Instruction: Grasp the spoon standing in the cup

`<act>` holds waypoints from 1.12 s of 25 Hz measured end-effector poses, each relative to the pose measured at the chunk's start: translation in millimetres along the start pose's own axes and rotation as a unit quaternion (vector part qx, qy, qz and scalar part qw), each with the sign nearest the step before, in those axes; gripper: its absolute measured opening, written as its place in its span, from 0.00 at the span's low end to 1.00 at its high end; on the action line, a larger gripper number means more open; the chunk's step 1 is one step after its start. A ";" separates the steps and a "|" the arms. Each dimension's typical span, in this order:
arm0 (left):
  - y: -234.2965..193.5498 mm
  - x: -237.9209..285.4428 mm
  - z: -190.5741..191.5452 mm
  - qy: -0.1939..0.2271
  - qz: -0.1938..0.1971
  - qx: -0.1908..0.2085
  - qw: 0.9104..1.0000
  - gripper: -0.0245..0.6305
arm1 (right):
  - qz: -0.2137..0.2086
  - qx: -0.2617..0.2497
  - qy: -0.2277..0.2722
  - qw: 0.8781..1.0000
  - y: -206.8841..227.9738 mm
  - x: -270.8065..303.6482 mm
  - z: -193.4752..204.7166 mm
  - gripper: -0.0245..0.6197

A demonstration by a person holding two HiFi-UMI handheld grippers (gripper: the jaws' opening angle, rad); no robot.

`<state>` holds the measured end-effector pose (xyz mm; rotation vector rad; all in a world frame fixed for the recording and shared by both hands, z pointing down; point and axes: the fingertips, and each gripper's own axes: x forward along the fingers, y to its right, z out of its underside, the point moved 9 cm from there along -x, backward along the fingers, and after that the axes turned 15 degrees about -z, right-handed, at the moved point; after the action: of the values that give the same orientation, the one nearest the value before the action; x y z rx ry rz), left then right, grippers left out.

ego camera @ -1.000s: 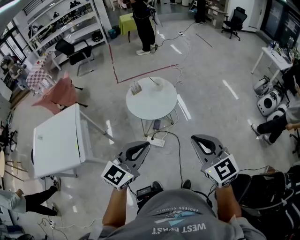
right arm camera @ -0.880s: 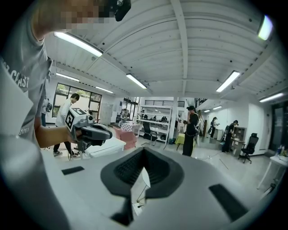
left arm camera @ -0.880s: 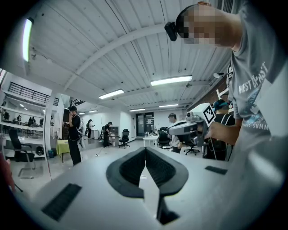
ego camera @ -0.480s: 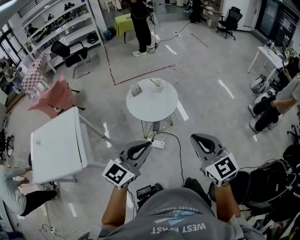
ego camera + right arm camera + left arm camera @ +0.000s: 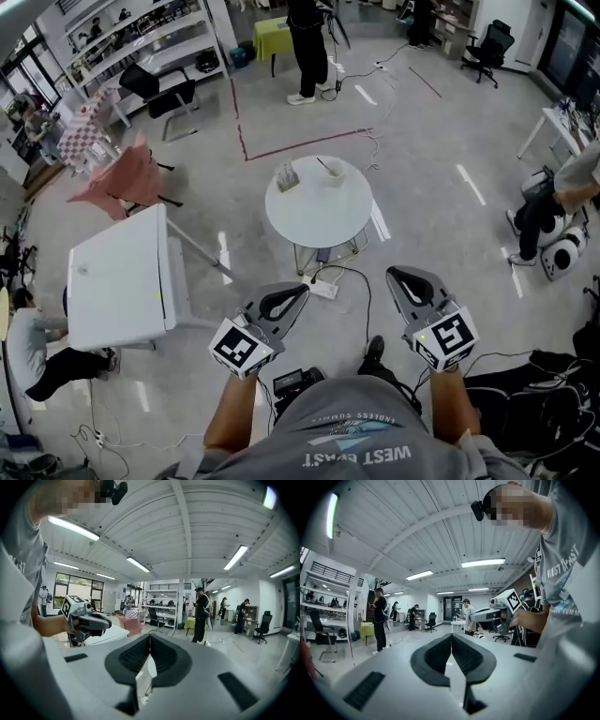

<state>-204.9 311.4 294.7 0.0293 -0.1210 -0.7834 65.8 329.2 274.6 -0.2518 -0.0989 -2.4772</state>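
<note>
Seen from the head view, a square desk (image 5: 117, 281) stands to the left of the round desk (image 5: 314, 220), which sits out on the open grey floor.

On the round desk's far left part is a small rack (image 5: 287, 176); what it holds is too small to tell. Just to the right of it, at the round desk's far edge, is the white cup (image 5: 335, 175) with the spoon (image 5: 323, 165) in it. The spoon shows only as a thin dark line. Its long axis tilts, with the handle rising out of the cup and pointing up and to the left, toward the rack's side. Its bowl is hidden inside the cup.

Well short of the round desk, on its near side, the person holds both tools over the floor, pointed toward it. The left hand-held gripper (image 5: 304, 288) has its jaws pressed together with nothing between them, as its own view confirms (image 5: 451, 636). To its right, the right hand-held gripper (image 5: 391, 272) is likewise closed and empty (image 5: 150, 636). Neither is touching the spoon.

A power strip (image 5: 320, 288) lies on the floor at the round desk's near foot.
</note>
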 end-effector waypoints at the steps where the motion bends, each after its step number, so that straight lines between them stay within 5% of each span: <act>1: -0.7 4.8 -0.8 -0.004 -0.005 0.003 1.000 0.05 | -0.007 0.001 0.002 1.000 8.2 2.2 0.8 0.04; 16: 23.5 101.2 -10.0 -0.016 -0.075 -0.005 0.997 0.05 | -0.088 -0.013 0.005 0.996 129.3 -5.2 3.0 0.04; 28: 30.4 159.1 -13.7 -0.021 -0.089 0.001 0.996 0.05 | -0.106 -0.005 0.002 0.994 186.8 -14.4 18.8 0.04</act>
<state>-70.3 220.5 298.9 0.0260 -0.1613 -0.9616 193.6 192.0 291.8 -0.2525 -0.1163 -2.6890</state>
